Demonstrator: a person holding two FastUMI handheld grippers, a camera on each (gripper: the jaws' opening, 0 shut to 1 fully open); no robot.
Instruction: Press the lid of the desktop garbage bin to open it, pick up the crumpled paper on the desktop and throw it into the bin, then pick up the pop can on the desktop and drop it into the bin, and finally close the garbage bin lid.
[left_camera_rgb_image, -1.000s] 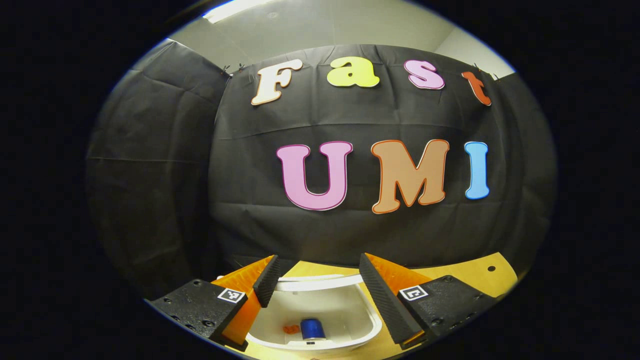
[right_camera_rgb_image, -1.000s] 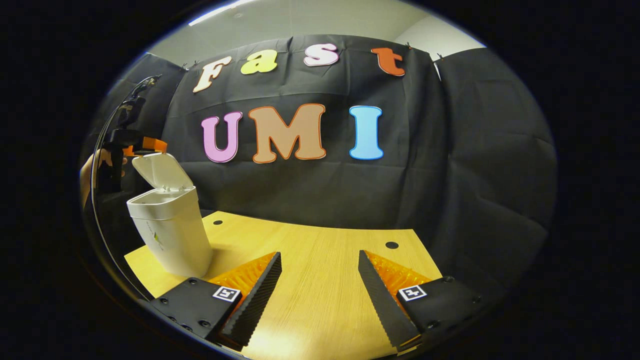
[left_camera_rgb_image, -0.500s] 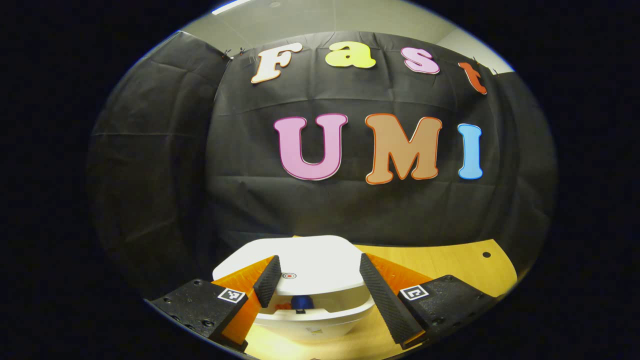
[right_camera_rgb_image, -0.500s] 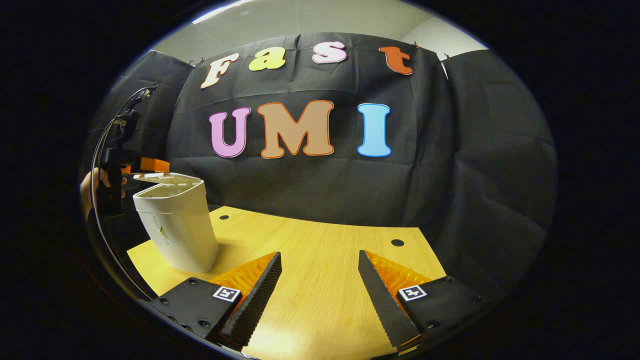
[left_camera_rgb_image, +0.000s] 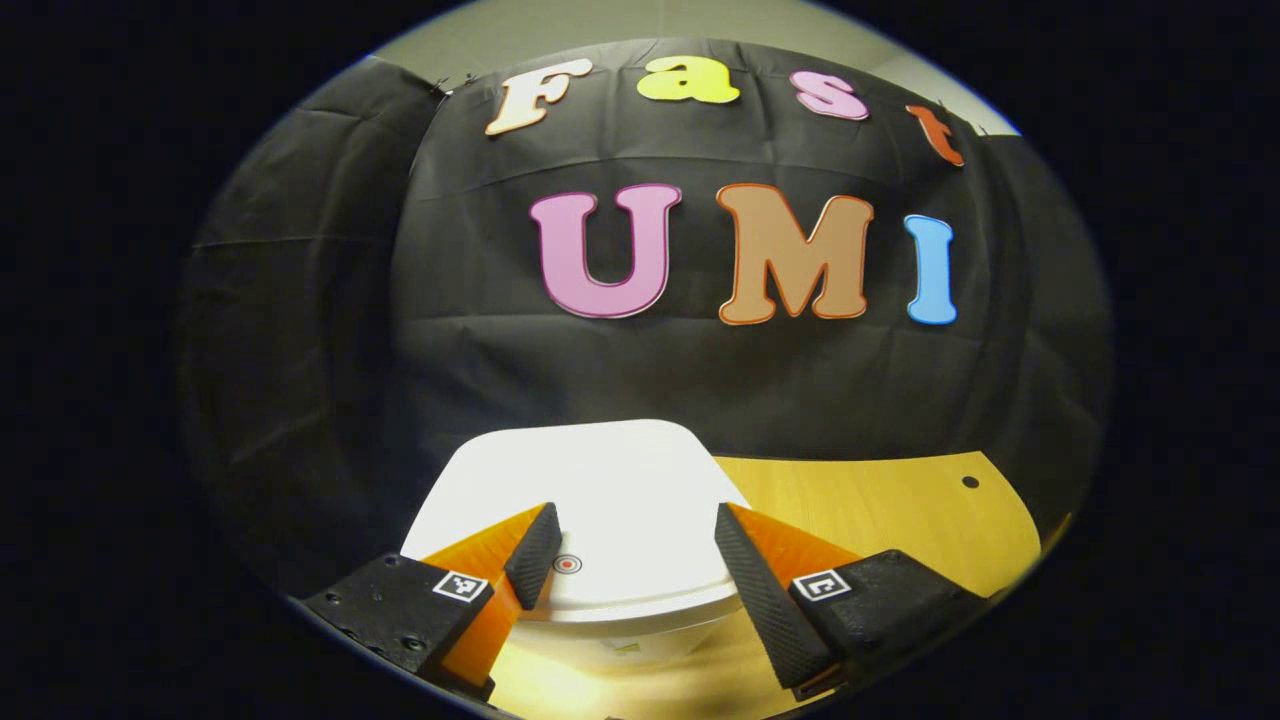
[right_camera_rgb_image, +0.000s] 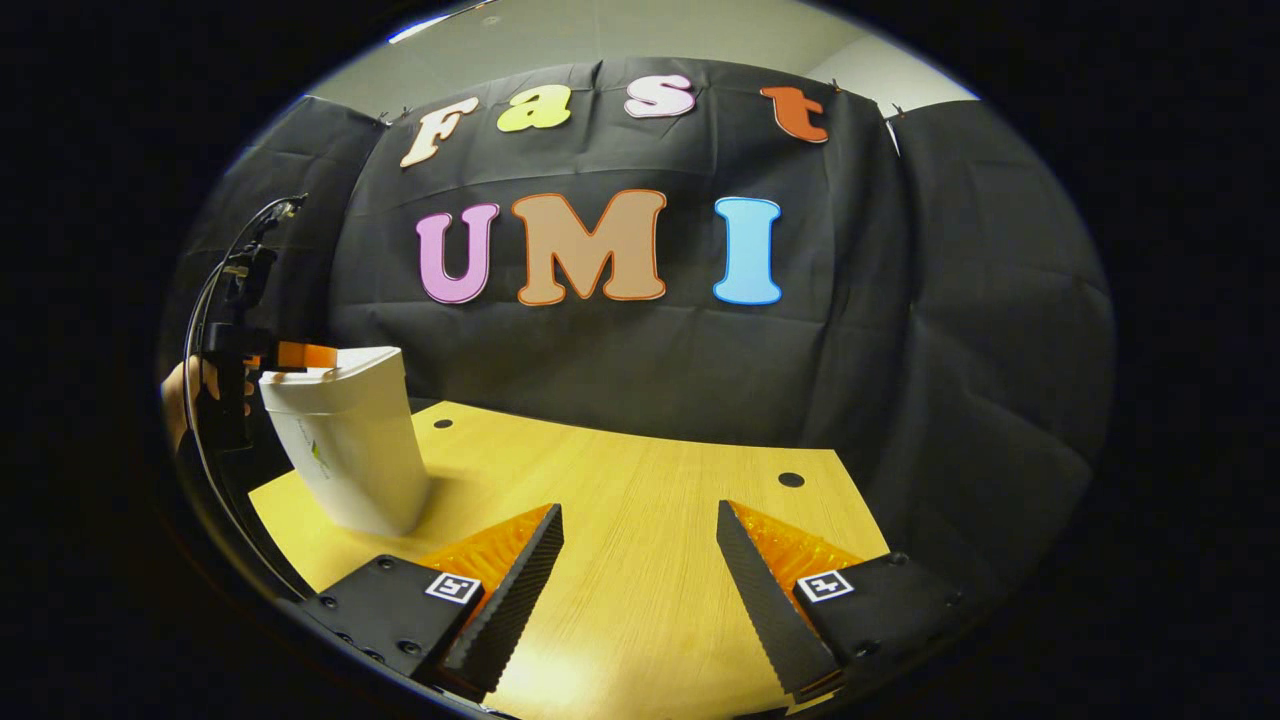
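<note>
fingers (left_camera_rgb_image: 535, 550) apart over lid (left_camera_rgb_image: 600, 490)

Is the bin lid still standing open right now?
No, in the right gripper view the lid lies flat on the white bin, with the left tool at its edge.

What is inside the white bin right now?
Nothing inside can be seen: the lid lies down over the bin, covering its contents. The left gripper hangs open above the lid.

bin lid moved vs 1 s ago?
Yes. In the right gripper view the lid has swung from upright down flat onto the bin, which stays put on the table; left gripper sits on it.
</note>
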